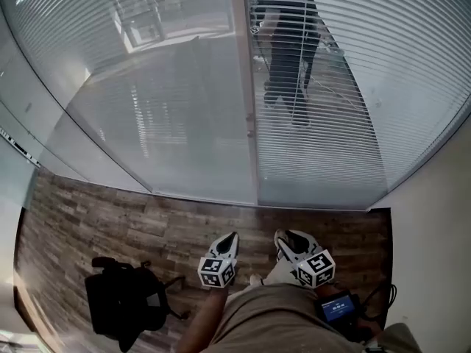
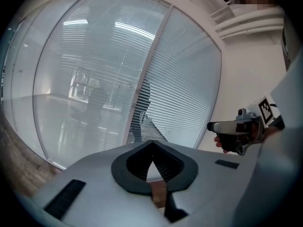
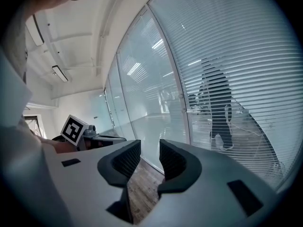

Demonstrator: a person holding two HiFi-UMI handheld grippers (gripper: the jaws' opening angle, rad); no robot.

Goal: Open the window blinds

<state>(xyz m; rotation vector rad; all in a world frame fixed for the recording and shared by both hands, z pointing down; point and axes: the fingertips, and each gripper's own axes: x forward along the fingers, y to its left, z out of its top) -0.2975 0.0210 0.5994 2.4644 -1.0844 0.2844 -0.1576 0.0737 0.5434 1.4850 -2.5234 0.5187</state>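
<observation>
White slatted blinds [image 1: 383, 87] hang behind the glass wall ahead, on both sides of a pale upright frame post [image 1: 250, 101]. Their slats also fill the right gripper view [image 3: 236, 56] and the left gripper view [image 2: 189, 84]. The glass mirrors a dark standing figure. My left gripper [image 1: 229, 240] is held low in front of my body, a good way short of the glass, with its jaws shut on nothing [image 2: 152, 161]. My right gripper [image 1: 287, 237] is beside it, jaws open and empty [image 3: 149, 157]. Each gripper shows at the edge of the other's view.
A black bag [image 1: 121, 300] lies on the wooden floor [image 1: 110, 219] at the lower left. A small device with a lit screen [image 1: 338, 307] hangs at my right hip. A plain white wall [image 1: 441, 219] meets the glass on the right.
</observation>
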